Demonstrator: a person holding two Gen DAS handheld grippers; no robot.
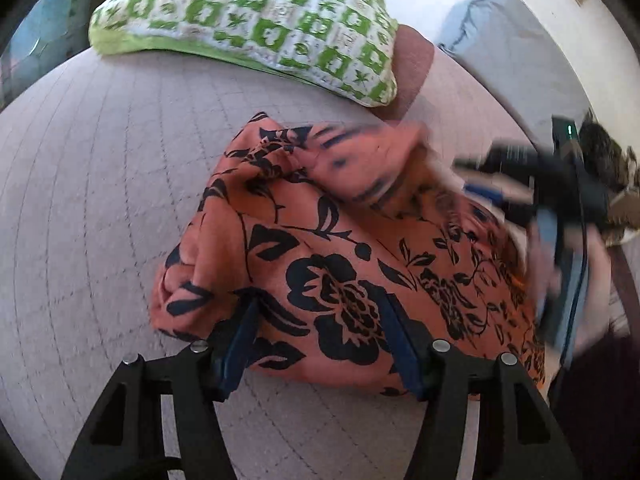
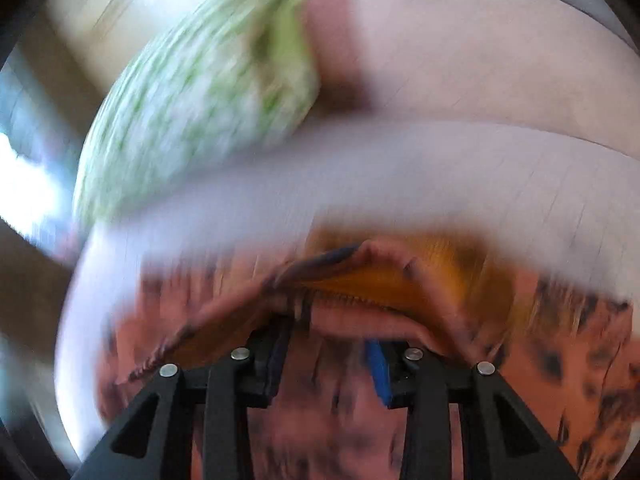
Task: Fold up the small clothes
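- Both tongs worked one garment [image 1: 344, 248], an orange cloth printed with black flowers, which lay bunched on the pinkish quilted bed cover [image 1: 100, 200], near a green-and-white patterned pillow [image 1: 256, 28] but apart from it; that bare spread probably served as the folding surface
- left gripper [image 1: 320, 332] stood with its jaws apart, straddling the near edge of the cloth; its blue pads [image 1: 240, 336] lay on either side of a large flower with no pinch visible, so nothing was held; I judge it was placed to pin or take that edge
- right gripper [image 2: 328, 364] had an edge of the garment drawn up between its narrowly set jaws, with a yellow-orange inner side [image 2: 400, 276] showing, so it seemed clamped on the cloth, though blur made this uncertain; a lifted edge suits carrying one part over another
- from the left wrist view the right gripper appeared smeared at the cloth's far right side, a raised flap beside it; the fold looked only begun, the garment not yet flat
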